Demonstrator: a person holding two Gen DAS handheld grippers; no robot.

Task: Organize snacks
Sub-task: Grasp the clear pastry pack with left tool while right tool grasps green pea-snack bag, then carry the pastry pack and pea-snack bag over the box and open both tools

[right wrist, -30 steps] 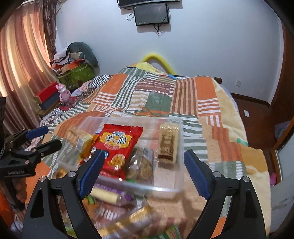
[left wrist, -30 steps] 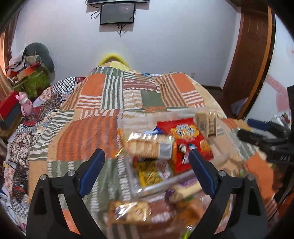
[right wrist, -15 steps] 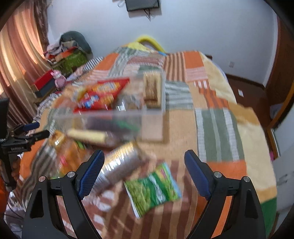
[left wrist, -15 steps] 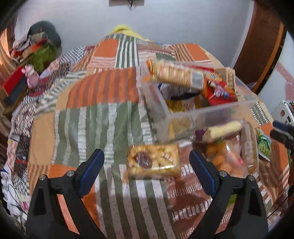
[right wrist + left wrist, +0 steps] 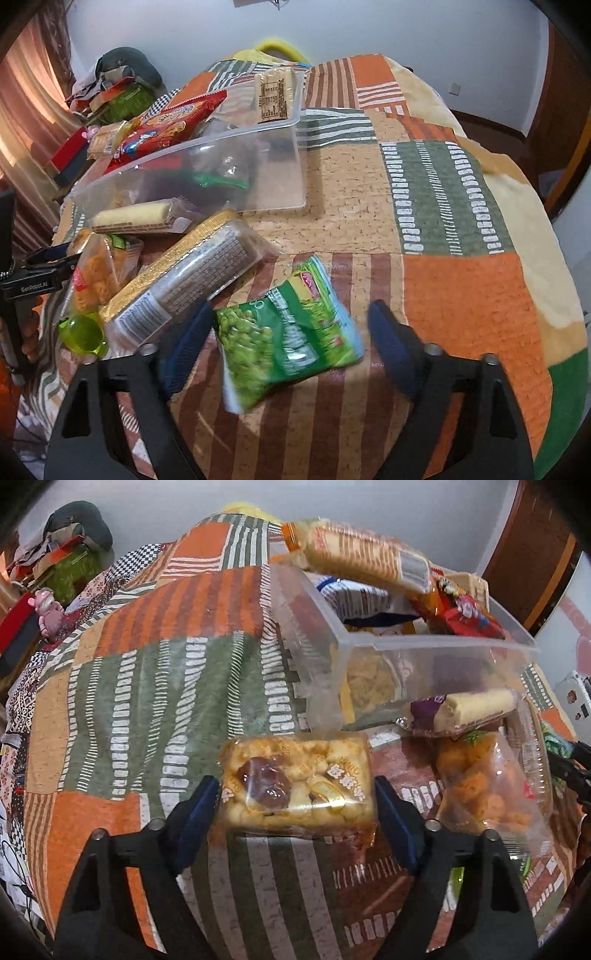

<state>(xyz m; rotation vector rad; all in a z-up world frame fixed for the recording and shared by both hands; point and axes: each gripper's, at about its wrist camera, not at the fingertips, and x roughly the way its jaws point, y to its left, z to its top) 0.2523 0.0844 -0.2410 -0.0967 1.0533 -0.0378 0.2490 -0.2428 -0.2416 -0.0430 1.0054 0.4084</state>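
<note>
Between the fingers of the left gripper [image 5: 297, 799] lies a clear-wrapped puffed-rice cake [image 5: 295, 784], flat on the patchwork bedspread [image 5: 147, 701] just in front of the clear plastic bin [image 5: 314, 635]. The blue pads sit at either short end of the pack, spread about as wide as it is long; whether they touch the wrapper I cannot tell, and nothing is lifted yet. To take it well, I would close evenly on both ends, press lightly so the brittle cake does not crack, and lift straight before swinging over the bin wall.

Over on the other side, the right gripper [image 5: 290, 338] stands wide open around a green pea snack packet [image 5: 288, 332], with clear room beside the right-hand pad; the packet looks motion-blurred. That soft bag should be pinched across its middle, not by a corner.

Loose beside these lie a gold-edged biscuit sleeve [image 5: 184, 280], a long wafer roll [image 5: 131, 218], a bag of orange puffs [image 5: 476, 786] and a small green jelly cup [image 5: 83, 334]. The bin already holds a red snack bag [image 5: 166, 125] and a cracker pack [image 5: 365, 555].
</note>
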